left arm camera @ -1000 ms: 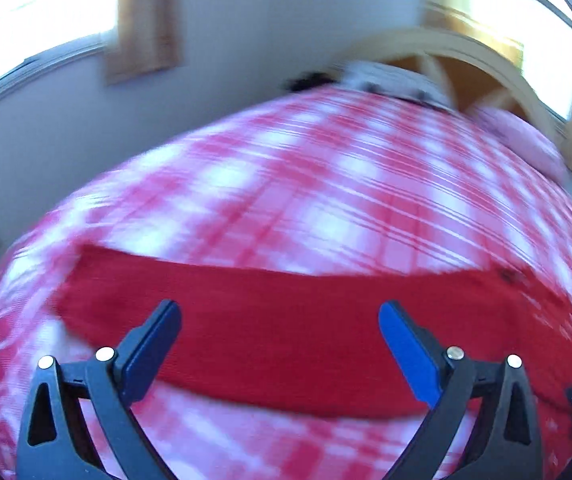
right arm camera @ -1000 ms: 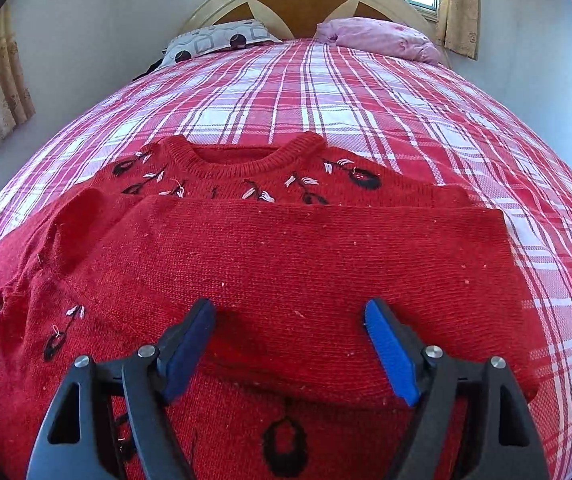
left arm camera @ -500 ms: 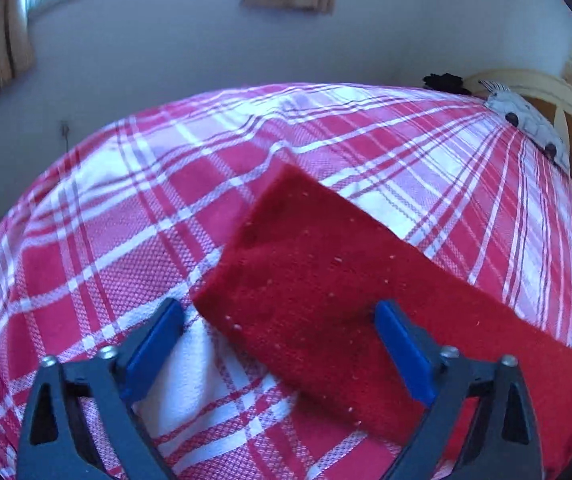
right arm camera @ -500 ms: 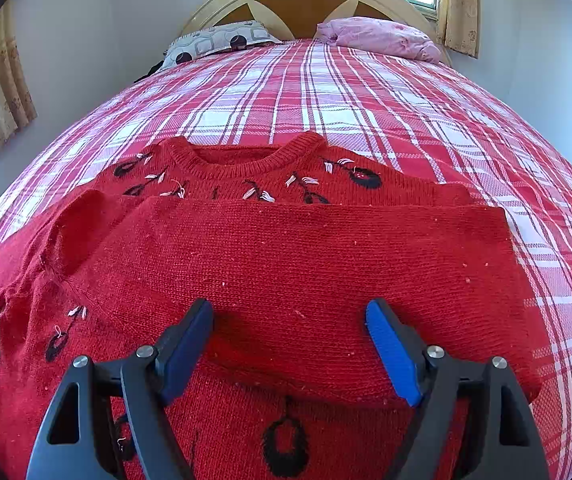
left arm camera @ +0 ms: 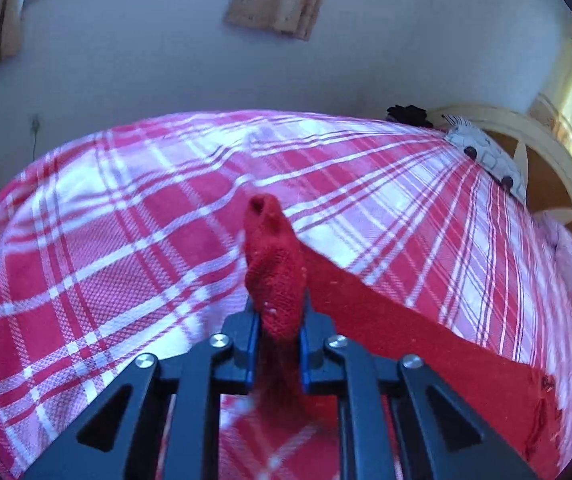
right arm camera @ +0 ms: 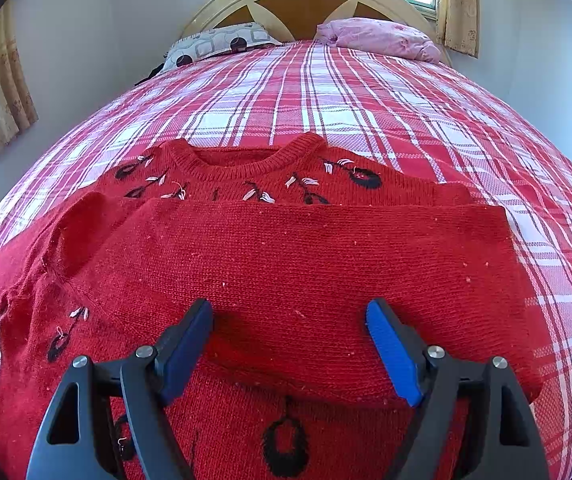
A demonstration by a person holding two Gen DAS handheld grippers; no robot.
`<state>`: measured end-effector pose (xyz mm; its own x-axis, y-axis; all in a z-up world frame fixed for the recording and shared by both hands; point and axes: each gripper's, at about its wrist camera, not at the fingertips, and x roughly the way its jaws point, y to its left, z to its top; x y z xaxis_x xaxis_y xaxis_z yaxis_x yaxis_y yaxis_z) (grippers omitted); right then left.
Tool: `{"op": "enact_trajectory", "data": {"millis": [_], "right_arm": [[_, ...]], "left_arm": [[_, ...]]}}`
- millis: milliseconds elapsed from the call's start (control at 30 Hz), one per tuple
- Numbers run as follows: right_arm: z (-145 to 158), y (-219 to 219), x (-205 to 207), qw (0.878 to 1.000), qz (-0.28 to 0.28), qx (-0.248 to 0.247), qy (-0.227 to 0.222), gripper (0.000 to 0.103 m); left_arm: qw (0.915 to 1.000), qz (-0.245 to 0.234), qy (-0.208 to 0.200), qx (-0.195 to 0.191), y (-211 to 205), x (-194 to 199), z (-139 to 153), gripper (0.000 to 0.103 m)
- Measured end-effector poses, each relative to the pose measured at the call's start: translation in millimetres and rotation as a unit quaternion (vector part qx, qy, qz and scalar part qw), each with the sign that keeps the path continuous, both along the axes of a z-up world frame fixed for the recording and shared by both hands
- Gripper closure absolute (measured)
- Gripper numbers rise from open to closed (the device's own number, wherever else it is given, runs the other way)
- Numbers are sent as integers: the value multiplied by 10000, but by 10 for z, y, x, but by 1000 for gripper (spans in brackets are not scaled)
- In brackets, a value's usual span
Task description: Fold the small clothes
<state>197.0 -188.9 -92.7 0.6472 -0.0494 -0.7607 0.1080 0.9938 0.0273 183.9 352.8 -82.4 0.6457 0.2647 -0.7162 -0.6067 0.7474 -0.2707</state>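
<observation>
A small red knitted sweater (right arm camera: 286, 264) with black and white embroidery lies on the checked bed, neck towards the headboard. One sleeve is folded across its chest. My right gripper (right arm camera: 290, 344) is open and empty just above the folded sleeve. My left gripper (left arm camera: 277, 320) is shut on the cuff end of the other sleeve (left arm camera: 271, 272), which bunches up between the jaws. The rest of that sleeve (left arm camera: 426, 344) trails to the right on the bed.
The bed has a red and white checked cover (right arm camera: 366, 92). A patterned pillow (right arm camera: 217, 44) and a pink pillow (right arm camera: 378, 38) lie by the wooden headboard (right arm camera: 302, 4). Walls and curtained windows surround the bed.
My left gripper swung to the sleeve's end, closed on the cuff and lifted it slightly. My right gripper stayed still and open.
</observation>
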Motion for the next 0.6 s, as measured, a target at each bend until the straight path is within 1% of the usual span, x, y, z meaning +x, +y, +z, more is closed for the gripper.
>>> {"op": "enact_trajectory", "data": {"millis": [33,133,233,267,333,400,433,500,600], "right_arm": [[1,-8,-3,10000,-6,15,-10,23],[5,-28,-9,10000,-14,70,-34,23],[9,-45,-19,9999,-34,108,-65,23],[10,-57,-23,9999,-42,134,-77,23],[12,-80,-35,9997,-50,192,-103,23],[15,-108,-44,9995,-55,264,-134,23],[16,-123,-49,9994,-56,308,-152,23],[17,-154,-60,9990,-61,399,-192,23],[21,-209,-75,9980,-88,571,-256,23]], "left_arm": [[9997,-100,-21,214,-110,37,85,87],[9956,-483,-322,736,-503,132,380,87],[9877,-1025,-693,961,-1023,258,696,87],[9836,-1240,-813,1021,-1229,298,789,87],[9737,-1732,-1002,1092,-1696,400,944,87],[9650,-2125,-1116,1061,-2045,468,1010,87],[9582,-2379,-1152,1089,-2294,519,1024,87],[9468,-2737,-1163,1232,-2702,559,1005,87],[9266,-3303,-1115,1412,-3302,575,873,87]]}}
